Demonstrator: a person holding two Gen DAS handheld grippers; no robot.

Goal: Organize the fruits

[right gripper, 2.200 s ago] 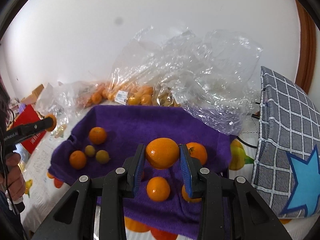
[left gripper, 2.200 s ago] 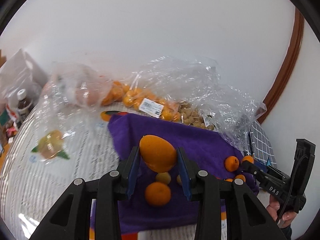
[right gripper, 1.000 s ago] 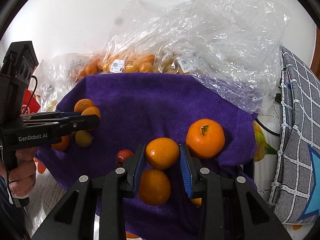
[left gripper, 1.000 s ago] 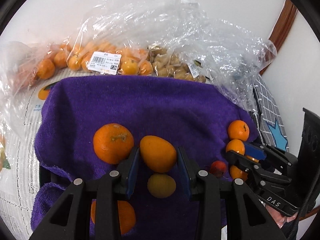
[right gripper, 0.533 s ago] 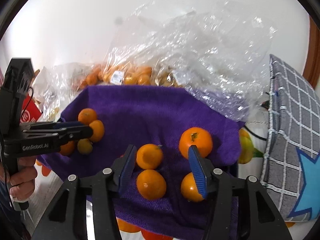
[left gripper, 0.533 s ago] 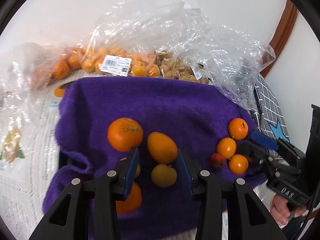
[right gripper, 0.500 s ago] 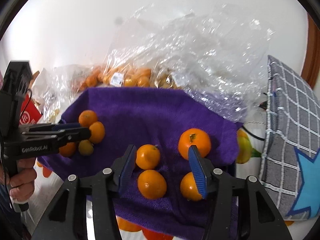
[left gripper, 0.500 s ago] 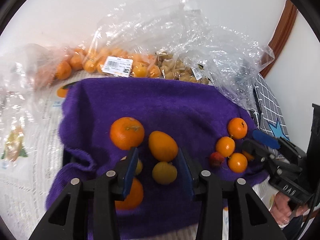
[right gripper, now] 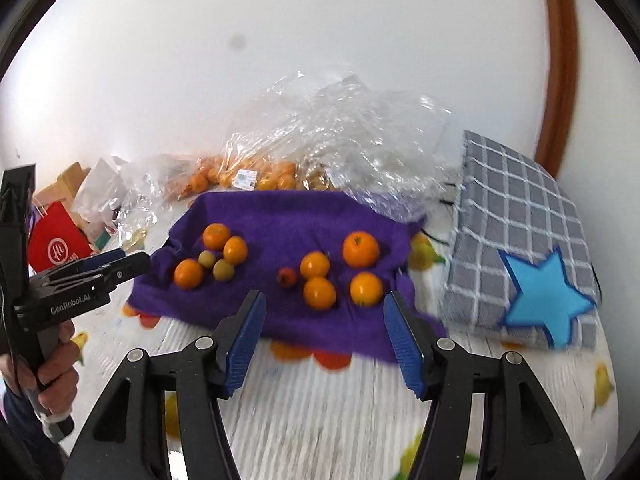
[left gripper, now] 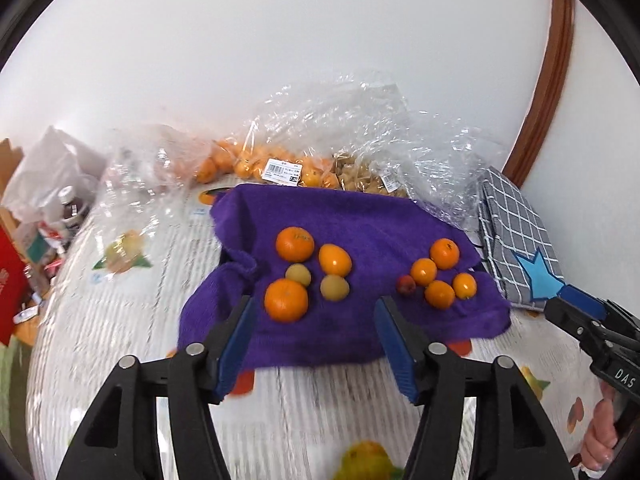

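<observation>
Both grippers have let go and pulled back since a second ago; each orange they held now sits on the purple towel (left gripper: 360,220), jaws just been opening, nothing between them. Left wrist view: left gripper (left gripper: 314,338) half open and empty above the towel's near edge. Left group (left gripper: 310,270) counts five: three oranges, two small yellowish fruits. Right group (left gripper: 438,276) counts five: four small oranges, one small red fruit. Clear bags (left gripper: 320,160) behind hold more fruit; barcode labels too small to read. Right gripper (left gripper: 576,312) at the right edge, "DAS" on its body. Right wrist view: right gripper (right gripper: 324,332) half open, empty. Same counts, five (right gripper: 210,262) and five (right gripper: 336,272). Left gripper (right gripper: 120,266) reads "GenRobot.AI", a hand (right gripper: 52,376) on its grip. Red bag (right gripper: 56,246), white logo. Checked cushion (right gripper: 524,240), one blue star.
</observation>
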